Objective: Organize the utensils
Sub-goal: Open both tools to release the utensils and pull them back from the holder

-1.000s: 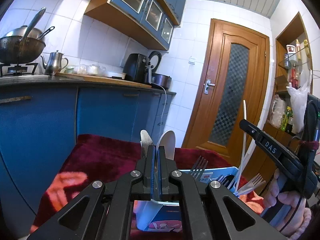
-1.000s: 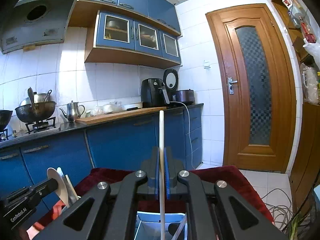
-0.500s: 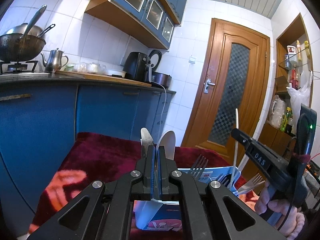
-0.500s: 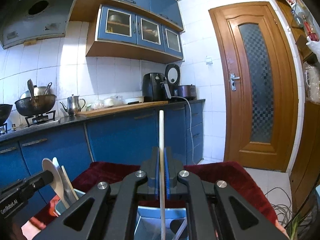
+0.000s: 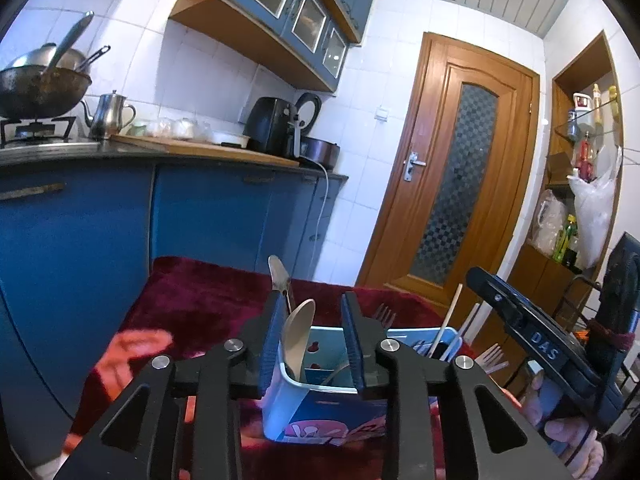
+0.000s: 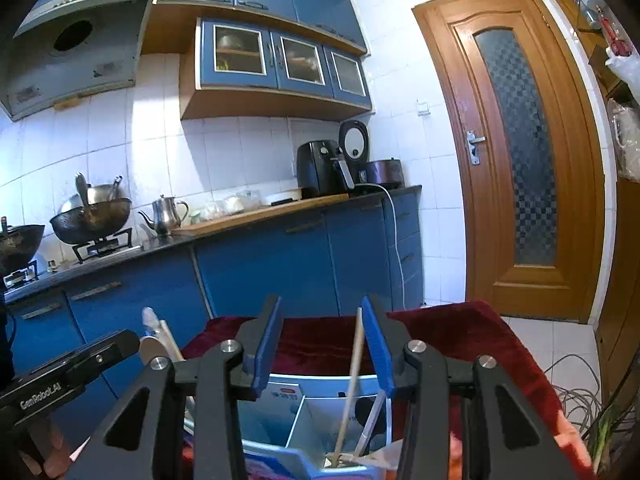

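A light blue utensil holder (image 5: 296, 404) with compartments stands on the dark red cloth (image 5: 200, 296). My left gripper (image 5: 312, 340) is open above its left compartment, where a pale spoon (image 5: 297, 332) leans free between the jaws. Forks (image 5: 383, 314) stick up from the far compartments. My right gripper (image 6: 322, 344) is open over the holder (image 6: 280, 408); a pale chopstick (image 6: 352, 376) stands in a compartment, leaning by the right jaw. The spoons also show at the left of the right wrist view (image 6: 154, 332).
Blue kitchen cabinets (image 6: 260, 264) and a counter with wok, kettle and air fryer lie behind the table. A wooden door (image 6: 520, 152) is at the right. Cables (image 6: 576, 384) lie on the floor by the table's right edge.
Both grippers have opened. The left let go of the spoon and the right let go of the chopstick; both utensils now rest in the holder.
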Motion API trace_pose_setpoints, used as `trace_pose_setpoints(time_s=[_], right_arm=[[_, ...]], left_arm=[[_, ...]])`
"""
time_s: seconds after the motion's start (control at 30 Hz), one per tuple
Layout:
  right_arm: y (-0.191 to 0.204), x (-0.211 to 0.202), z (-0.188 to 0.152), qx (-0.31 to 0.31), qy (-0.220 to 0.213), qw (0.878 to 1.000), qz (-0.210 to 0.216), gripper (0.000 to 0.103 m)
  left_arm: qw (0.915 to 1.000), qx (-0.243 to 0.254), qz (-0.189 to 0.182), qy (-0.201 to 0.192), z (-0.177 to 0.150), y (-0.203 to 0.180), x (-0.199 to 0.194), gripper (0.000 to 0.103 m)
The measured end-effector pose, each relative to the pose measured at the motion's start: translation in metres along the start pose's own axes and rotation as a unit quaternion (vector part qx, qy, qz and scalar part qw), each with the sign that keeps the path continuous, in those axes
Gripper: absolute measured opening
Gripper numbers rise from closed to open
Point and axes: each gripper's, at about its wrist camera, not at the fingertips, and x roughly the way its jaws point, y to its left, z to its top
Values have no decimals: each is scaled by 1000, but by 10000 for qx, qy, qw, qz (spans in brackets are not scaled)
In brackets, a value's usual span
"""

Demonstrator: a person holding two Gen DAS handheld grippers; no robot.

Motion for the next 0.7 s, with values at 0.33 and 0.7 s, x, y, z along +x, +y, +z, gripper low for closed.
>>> trace_pose_setpoints(time_s=[0.33,0.7], right_arm=[[8,-57,20,82,-266,9994,186,45],[25,-122,14,86,-196,9992,352,45]], left_arm=[[9997,233,64,5,6,-15,-38,31],[9992,356,191,-4,0,-24,-92,39]])
